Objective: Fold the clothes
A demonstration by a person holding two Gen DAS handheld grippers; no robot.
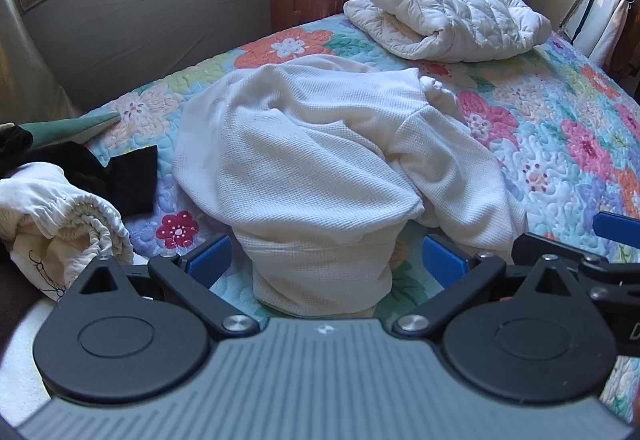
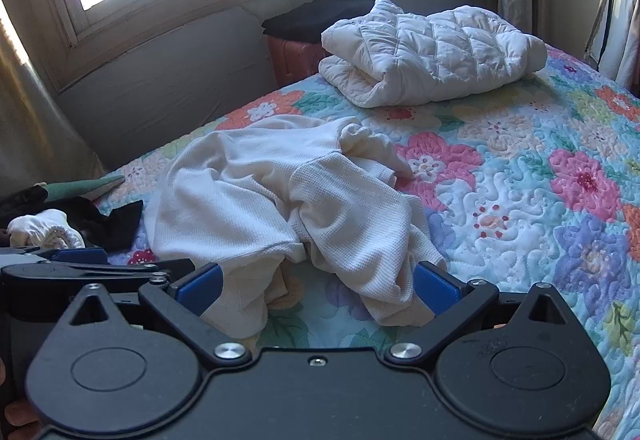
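Left wrist view: the left claw [image 1: 326,260] gapes wide, gripping nothing, blue pads either side of the near end of the cream top [image 1: 320,167], which lies crumpled on the quilt [image 1: 560,127] straight ahead. Beyond it, a folded white jacket [image 1: 448,11]; off to the claw's left, dark clothes [image 1: 120,175].

Right wrist view: the right claw [image 2: 318,286] is spread wide too, empty, low over the quilt [image 2: 520,199], with the top [image 2: 280,199] bunched just ahead and partly between its pads. The jacket [image 2: 432,51] sits far ahead.
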